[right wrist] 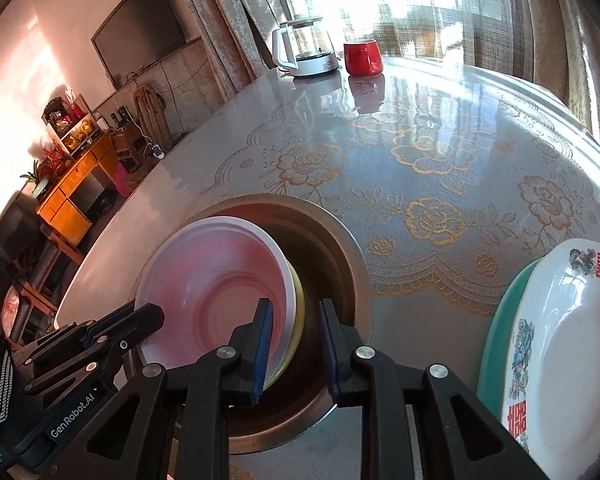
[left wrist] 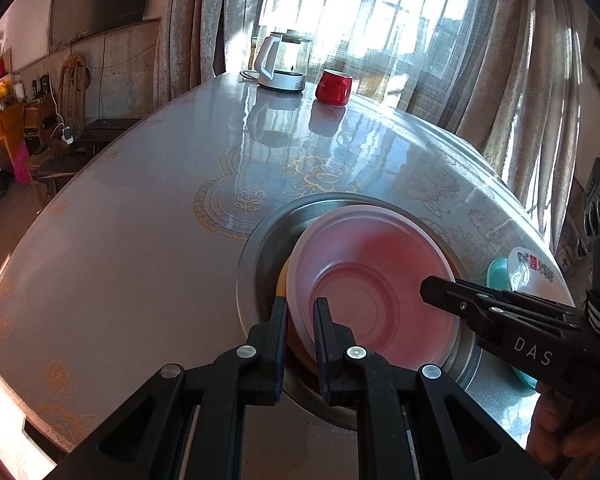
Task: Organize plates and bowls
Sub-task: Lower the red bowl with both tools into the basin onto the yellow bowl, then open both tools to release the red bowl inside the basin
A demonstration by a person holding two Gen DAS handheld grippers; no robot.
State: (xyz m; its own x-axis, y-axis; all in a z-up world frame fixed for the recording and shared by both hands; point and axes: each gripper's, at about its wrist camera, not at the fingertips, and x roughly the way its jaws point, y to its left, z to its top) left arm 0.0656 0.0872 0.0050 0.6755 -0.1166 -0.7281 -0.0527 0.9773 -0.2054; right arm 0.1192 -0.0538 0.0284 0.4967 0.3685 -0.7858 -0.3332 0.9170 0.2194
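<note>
Pink bowl going into the steel basin, both claws on it

Left claw pinches the pink bowl at its near-left rim, lower centre of frame, tilted inside the steel basin; right claw straddles the opposite rim, not clamped, so left is carrying.

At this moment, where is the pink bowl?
The pink bowl sits tilted inside the steel basin, nested over a yellow bowl, near the table's front edge; the left gripper has its jaws across its near rim.
</note>
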